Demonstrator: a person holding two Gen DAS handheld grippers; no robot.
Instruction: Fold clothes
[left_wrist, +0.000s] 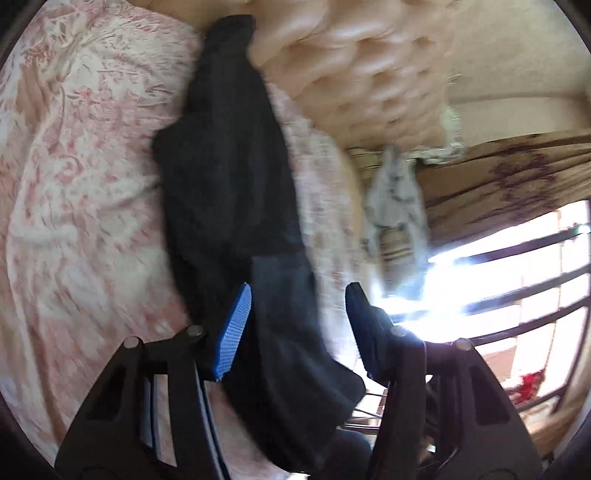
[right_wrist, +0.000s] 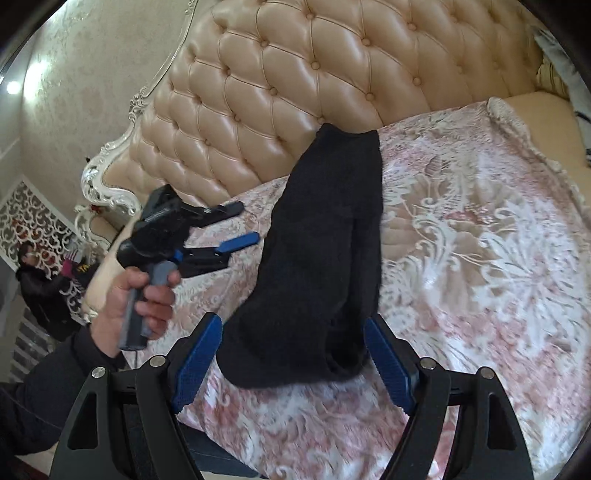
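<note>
Big tufted headboard (right_wrist: 295, 92) fills the back, and everything reads off it. Running out from its foot, the pink floral bedspread (right_wrist: 461, 240). On that, one end touching the headboard, lies the black garment (right_wrist: 325, 240), a long narrow strip that looks already folded lengthwise. My read: we're between folds, nothing gripped, and the next move calls for taking the near end and carrying it toward the headboard end.

Left hand (right_wrist: 140, 295) sits off the garment's left side, holding the left gripper (right_wrist: 236, 225) pointed toward the cloth, jaws parted, nothing pinched. Right gripper (right_wrist: 291, 354) hovers over the end farthest from the headboard, tilted down, jaws spread wide, straddling the cloth in view, pads clear.
</note>
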